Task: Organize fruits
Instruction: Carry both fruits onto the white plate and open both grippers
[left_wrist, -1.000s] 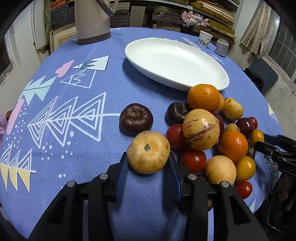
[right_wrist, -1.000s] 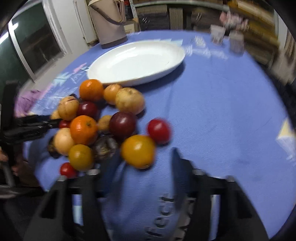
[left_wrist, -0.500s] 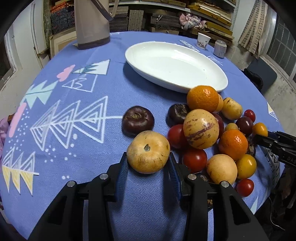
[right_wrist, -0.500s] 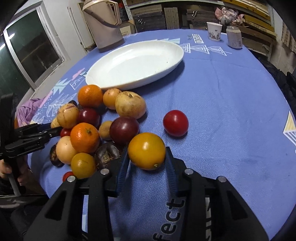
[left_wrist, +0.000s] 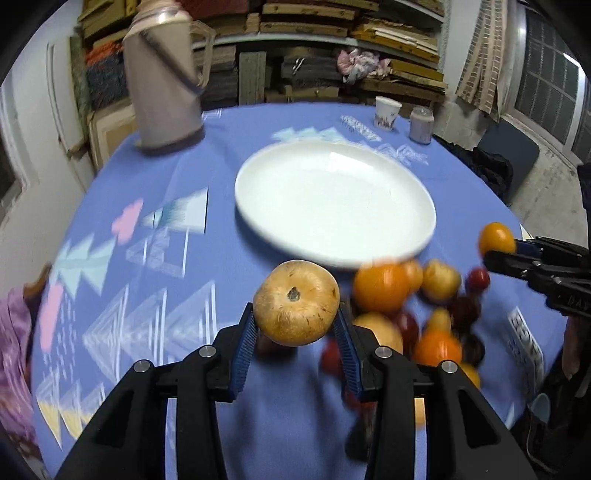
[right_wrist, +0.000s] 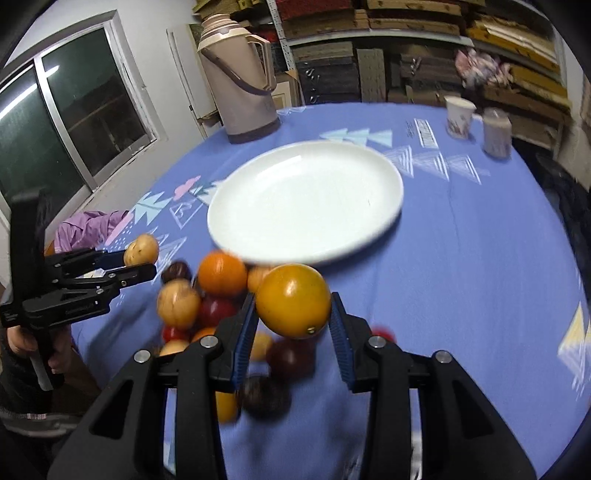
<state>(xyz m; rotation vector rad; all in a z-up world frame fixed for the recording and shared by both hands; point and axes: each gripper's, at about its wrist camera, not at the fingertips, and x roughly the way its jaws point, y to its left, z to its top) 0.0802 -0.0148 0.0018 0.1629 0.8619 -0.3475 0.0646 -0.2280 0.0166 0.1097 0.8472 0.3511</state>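
Both fruits are now hanging clear of the tablecloth (left_wrist: 155, 206), where half a second ago they were still resting on it. We are gripping a tan round fruit (left_wrist: 296, 302) in the left gripper (left_wrist: 295, 334), blue pads pressing on both of its sides, and it is now showing in front of the near rim of the white plate (left_wrist: 369, 221) rather than beside the pile. We are gripping a yellow-orange tomato (right_wrist: 293, 301) in the right gripper (right_wrist: 293, 332) the same way, lifted above the heap of fruit (right_wrist: 207, 295) it was lying against. A second ago those right jaws were standing wider around it.

The plate is sitting empty in the middle of the table in both views. Beyond it a beige thermos (right_wrist: 240, 77), a paper cup (right_wrist: 458, 116) and a small jar (right_wrist: 496, 131) are standing; we cannot tell what they are holding.
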